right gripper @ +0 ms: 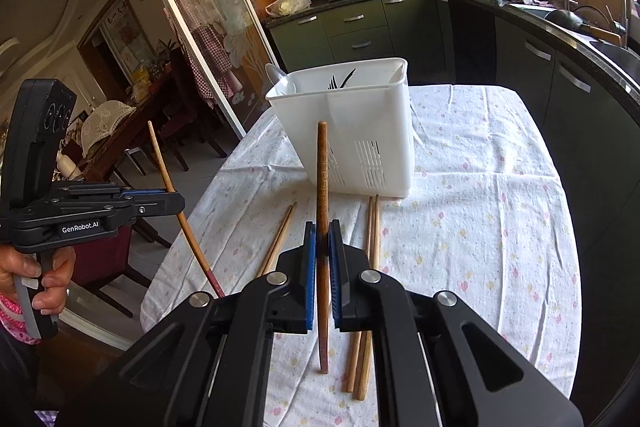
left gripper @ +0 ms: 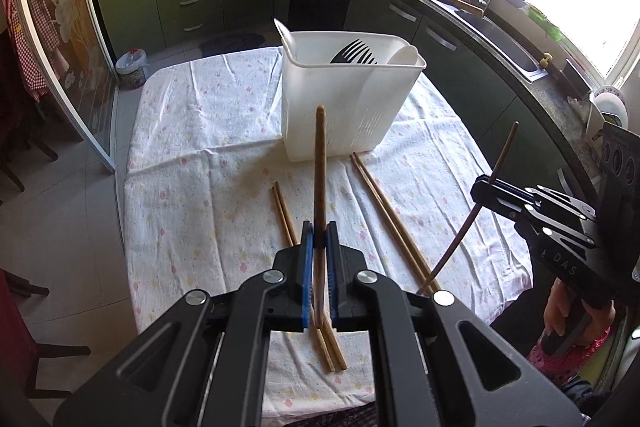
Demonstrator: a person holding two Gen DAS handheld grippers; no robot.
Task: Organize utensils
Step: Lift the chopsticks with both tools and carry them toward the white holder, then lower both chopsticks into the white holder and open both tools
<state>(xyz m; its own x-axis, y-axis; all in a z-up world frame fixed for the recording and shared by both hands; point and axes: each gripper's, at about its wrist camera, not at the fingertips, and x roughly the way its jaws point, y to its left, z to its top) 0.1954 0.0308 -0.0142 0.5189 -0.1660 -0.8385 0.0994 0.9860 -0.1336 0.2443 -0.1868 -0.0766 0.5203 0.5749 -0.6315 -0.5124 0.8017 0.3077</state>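
My left gripper (left gripper: 319,231) is shut on a brown chopstick (left gripper: 320,163), which stands nearly upright between the blue pads, above the cloth-covered table (left gripper: 200,147). My right gripper (right gripper: 322,239) is shut on another chopstick (right gripper: 322,179), also upright. Each gripper shows in the other's view: the right gripper (left gripper: 486,187) at the right edge, the left gripper (right gripper: 178,203) at the left edge. Beyond both stands a white utensil caddy (left gripper: 348,107) (right gripper: 360,131) holding black forks (left gripper: 354,53) and a white spoon (left gripper: 404,53). Two pairs of loose chopsticks (left gripper: 390,219) (left gripper: 283,213) lie on the cloth before it.
A dark counter with a sink (left gripper: 504,43) curves along the right and back, green cabinets beneath. A glass sliding door (left gripper: 60,47) stands left of the table, with a small bin (left gripper: 130,65) on the floor. A person's hand (right gripper: 44,267) grips the left handle. Chairs stand at the left.
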